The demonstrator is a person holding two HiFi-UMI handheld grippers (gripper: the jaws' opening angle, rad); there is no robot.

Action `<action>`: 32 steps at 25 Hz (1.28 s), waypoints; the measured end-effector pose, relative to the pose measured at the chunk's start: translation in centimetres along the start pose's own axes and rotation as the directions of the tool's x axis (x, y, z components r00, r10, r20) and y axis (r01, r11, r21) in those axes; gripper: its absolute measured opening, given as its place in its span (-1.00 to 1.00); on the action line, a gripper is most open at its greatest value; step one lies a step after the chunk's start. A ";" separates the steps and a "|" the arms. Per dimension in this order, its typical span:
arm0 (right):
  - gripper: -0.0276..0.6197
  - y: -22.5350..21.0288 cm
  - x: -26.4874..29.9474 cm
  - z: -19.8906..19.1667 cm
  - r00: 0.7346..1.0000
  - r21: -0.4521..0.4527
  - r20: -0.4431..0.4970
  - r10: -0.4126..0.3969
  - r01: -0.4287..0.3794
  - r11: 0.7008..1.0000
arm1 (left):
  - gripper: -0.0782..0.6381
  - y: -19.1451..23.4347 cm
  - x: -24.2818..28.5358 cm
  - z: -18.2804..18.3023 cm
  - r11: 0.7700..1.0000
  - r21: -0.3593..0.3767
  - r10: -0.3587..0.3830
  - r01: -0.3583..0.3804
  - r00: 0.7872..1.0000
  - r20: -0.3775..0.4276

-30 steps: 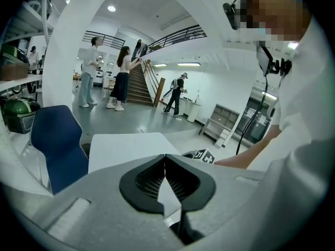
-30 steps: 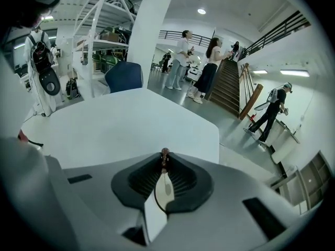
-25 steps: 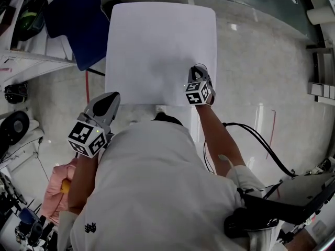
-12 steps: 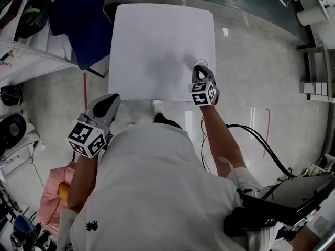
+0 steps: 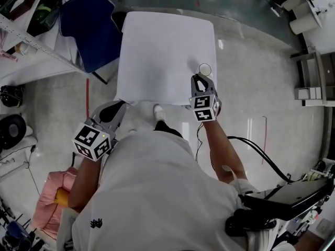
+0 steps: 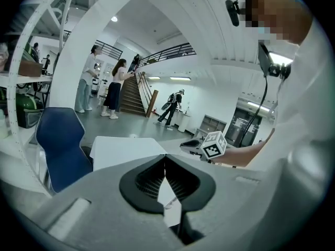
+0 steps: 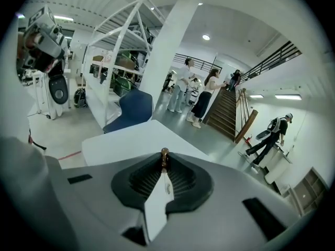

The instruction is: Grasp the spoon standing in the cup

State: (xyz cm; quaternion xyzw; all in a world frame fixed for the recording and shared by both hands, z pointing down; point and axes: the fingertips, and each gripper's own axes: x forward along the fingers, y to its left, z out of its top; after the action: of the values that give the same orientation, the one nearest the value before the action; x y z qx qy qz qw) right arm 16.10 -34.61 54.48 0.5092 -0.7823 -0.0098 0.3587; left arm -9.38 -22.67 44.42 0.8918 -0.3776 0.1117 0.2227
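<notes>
A small white cup [image 5: 204, 68] stands near the right edge of the white table [image 5: 157, 51]. My right gripper [image 5: 201, 78] hangs just on my side of it, tips by the rim. In the right gripper view the jaws [image 7: 164, 158] stand nearly closed, pinching the brown knobbed end of the spoon [image 7: 164, 152], which pokes out at the tips. The head view hides the rest of the spoon under the gripper. My left gripper [image 5: 121, 106] hangs off the table's near left corner, its jaws [image 6: 165, 160] shut and empty.
A blue chair [image 5: 86, 27] stands at the table's far left beside a white shelf rack [image 5: 21, 46]. A black cable [image 5: 256, 145] lies on the glossy floor to the right. People stand by a staircase [image 7: 225, 109] far off.
The head view has shifted. The right gripper has drawn back a little towards me, so the cup's rim shows whole beyond its tips. The left gripper stays off the table's corner.
</notes>
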 end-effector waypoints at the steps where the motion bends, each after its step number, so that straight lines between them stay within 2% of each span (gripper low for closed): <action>1: -0.78 0.8 -1.0 0.7 1.000 -0.002 0.011 0.008 -0.008 1.000 | -0.75 -0.2 -0.6 -0.4 1.000 0.000 -0.003 0.003 1.000 0.001; 8: -0.78 6.9 -8.0 4.0 0.996 -0.012 0.064 0.060 -0.060 0.998 | -0.75 -1.2 -5.3 -3.0 1.000 0.011 -0.024 0.024 1.000 -0.001; 16: -0.78 13.3 -13.8 5.2 0.990 -0.029 0.081 0.116 -0.114 0.993 | -0.75 -2.3 -9.4 -6.5 0.999 0.033 -0.037 0.038 0.999 -0.026; 24: -0.78 18.5 -16.9 6.1 0.982 -0.051 0.088 0.167 -0.163 0.985 | -0.75 -2.5 -12.2 -9.1 0.999 0.022 -0.048 0.048 0.998 -0.039; 32: -0.78 21.5 -18.2 7.0 0.974 -0.083 0.098 0.203 -0.195 0.977 | -0.75 -2.5 -13.9 -9.9 0.999 0.029 -0.044 0.045 0.998 -0.038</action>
State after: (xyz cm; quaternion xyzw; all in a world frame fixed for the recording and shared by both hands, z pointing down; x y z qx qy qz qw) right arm -0.82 -12.10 47.39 0.4136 -0.8464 -0.0295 0.3342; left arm -17.45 -7.71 47.18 0.9011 -0.3516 0.1290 0.2188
